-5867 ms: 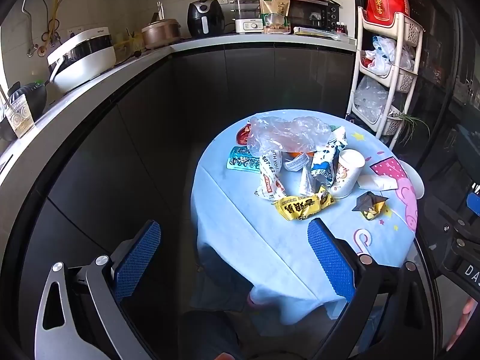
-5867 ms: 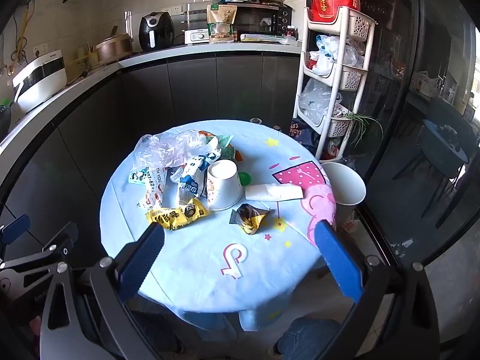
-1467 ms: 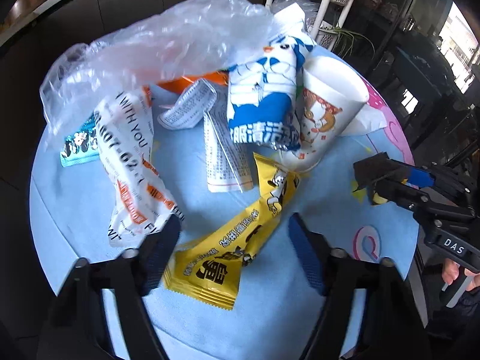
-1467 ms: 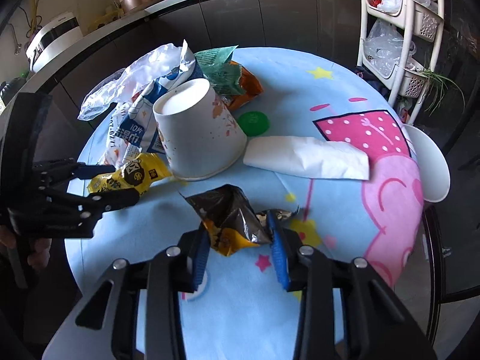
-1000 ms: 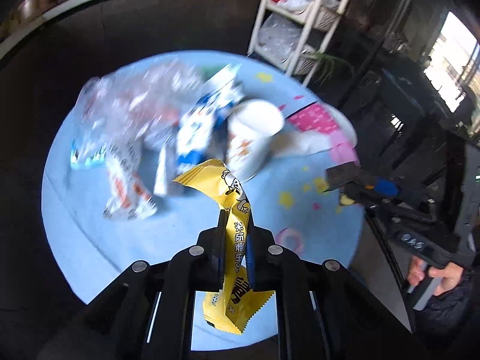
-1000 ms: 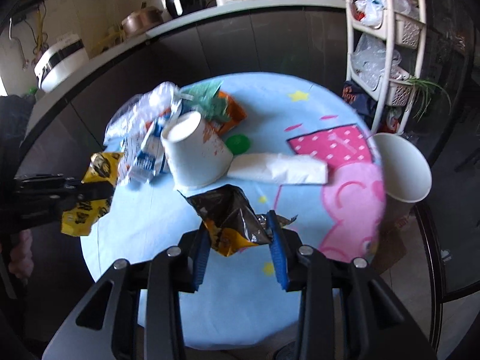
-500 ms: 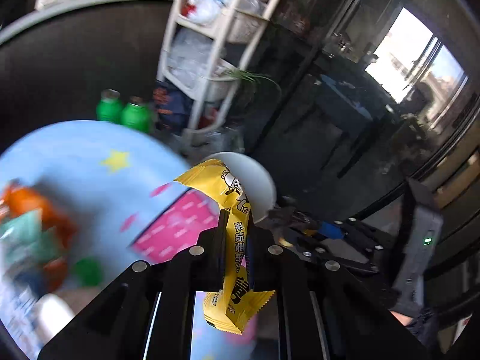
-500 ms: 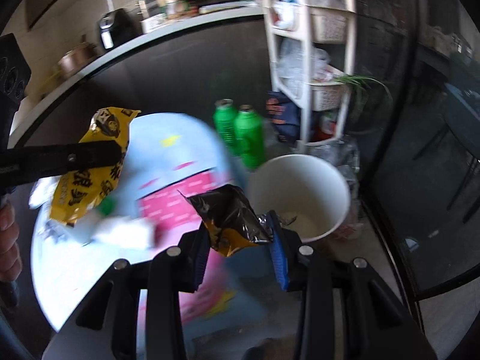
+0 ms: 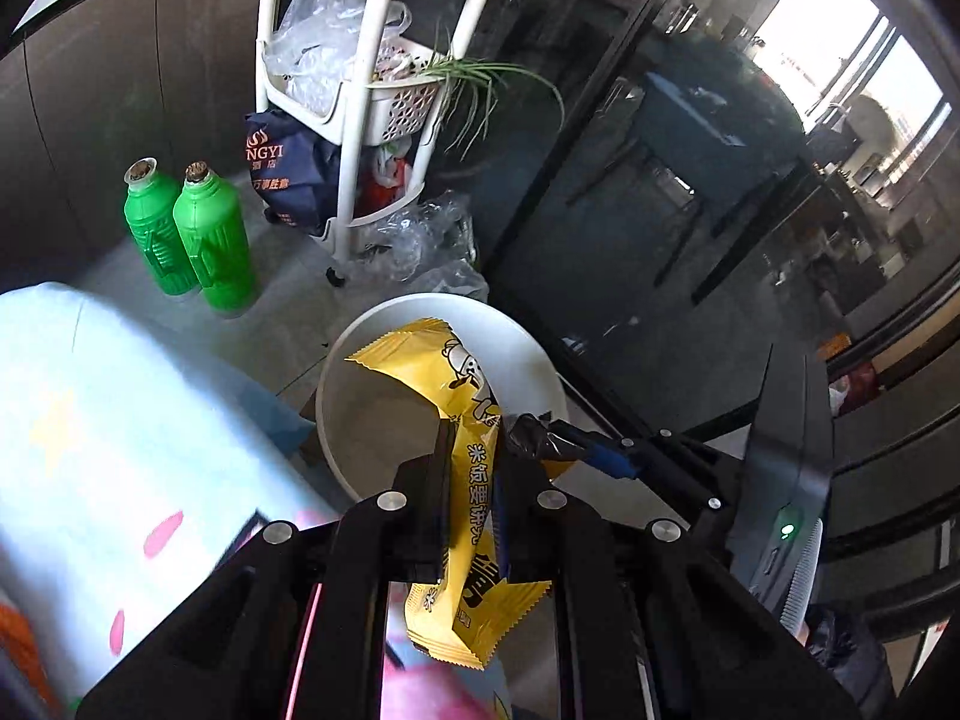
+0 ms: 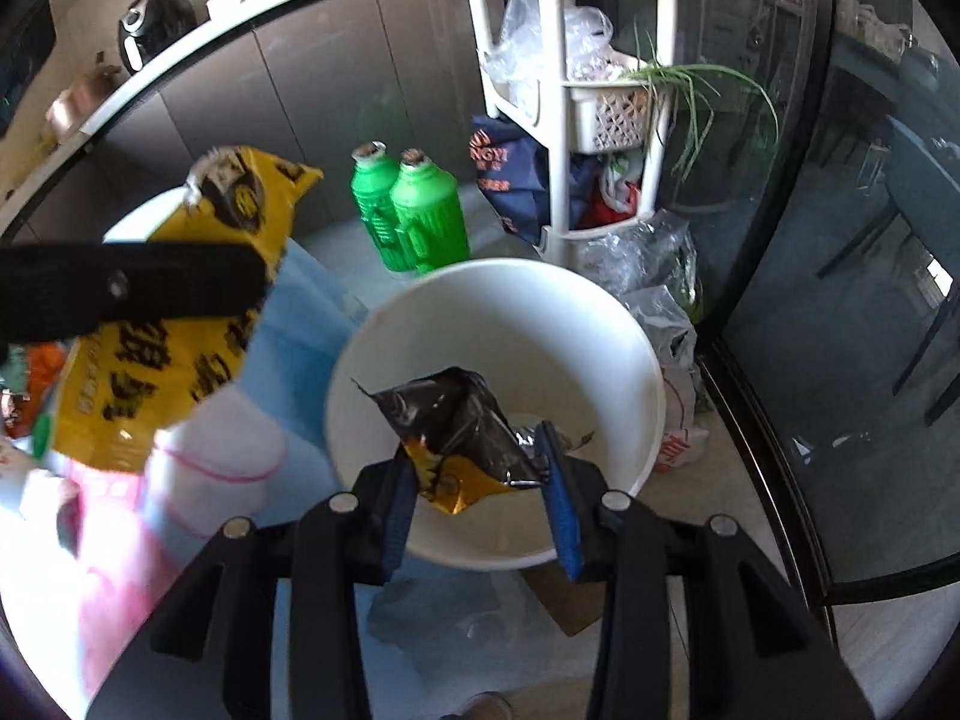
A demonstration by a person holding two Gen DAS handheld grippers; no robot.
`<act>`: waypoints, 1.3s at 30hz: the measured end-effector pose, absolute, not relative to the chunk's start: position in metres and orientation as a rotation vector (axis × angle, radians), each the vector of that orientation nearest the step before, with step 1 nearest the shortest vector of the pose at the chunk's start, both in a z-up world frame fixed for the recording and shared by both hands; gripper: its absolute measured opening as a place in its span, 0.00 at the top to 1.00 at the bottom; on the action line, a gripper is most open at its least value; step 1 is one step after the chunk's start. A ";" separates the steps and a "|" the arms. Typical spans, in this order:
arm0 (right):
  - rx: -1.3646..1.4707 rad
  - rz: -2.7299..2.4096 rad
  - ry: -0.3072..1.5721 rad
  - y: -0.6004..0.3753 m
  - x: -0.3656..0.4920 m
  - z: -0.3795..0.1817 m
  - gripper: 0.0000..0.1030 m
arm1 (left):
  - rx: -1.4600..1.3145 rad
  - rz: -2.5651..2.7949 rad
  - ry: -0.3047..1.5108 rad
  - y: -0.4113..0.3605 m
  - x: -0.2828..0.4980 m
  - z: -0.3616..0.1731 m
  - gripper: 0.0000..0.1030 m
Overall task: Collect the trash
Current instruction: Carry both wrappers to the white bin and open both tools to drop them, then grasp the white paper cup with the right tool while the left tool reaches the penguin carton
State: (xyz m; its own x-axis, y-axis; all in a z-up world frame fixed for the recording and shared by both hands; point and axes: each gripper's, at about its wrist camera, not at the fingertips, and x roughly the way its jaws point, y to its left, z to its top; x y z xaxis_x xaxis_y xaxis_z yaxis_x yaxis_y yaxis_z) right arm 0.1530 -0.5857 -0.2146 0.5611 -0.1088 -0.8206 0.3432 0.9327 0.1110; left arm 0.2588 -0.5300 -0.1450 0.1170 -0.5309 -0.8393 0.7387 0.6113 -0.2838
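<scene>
Moved: both tools have swung off the desk (image 9: 108, 420) and now hang over the white bin (image 10: 498, 300) on the floor; half a second ago the bin sat farther off.
Left tool (image 9: 471, 474): clamped shut on the yellow wrapper (image 9: 474, 516), pinched mid-length, both ends free, its top over the bin mouth.
Right tool (image 10: 480, 462): jaws opening, the crumpled black-and-gold wrapper (image 10: 462, 432) between the pads, above the bin's inside.
Handling: both wrappers look like thin foil film, light, limp and slick; I judge a pinch across the flat middle holds best, and they may cling to a pad on release.
Left view only: right tool's tip at the bin's rim.
Right view only: bin's bottom, nearly bare; green bottles (image 10: 414, 210) behind it.
</scene>
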 end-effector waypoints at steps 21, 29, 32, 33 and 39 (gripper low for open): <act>0.204 -0.271 0.900 -0.582 0.149 -0.205 0.10 | 0.208 -0.814 1.041 -0.519 0.267 -0.134 0.14; 0.185 -0.279 0.844 -0.561 0.126 -0.161 0.03 | 0.165 -0.732 0.992 -0.473 0.256 -0.097 0.08; 0.195 -0.280 0.810 -0.547 0.110 -0.137 0.03 | 0.151 -0.689 0.973 -0.447 0.247 -0.080 0.08; 0.198 -0.281 0.797 -0.540 0.104 -0.127 0.03 | 0.142 -0.675 0.965 -0.436 0.243 -0.072 0.08; 0.151 -0.235 0.747 -0.476 0.074 -0.080 0.03 | 0.063 -0.603 0.892 -0.359 0.207 -0.028 0.08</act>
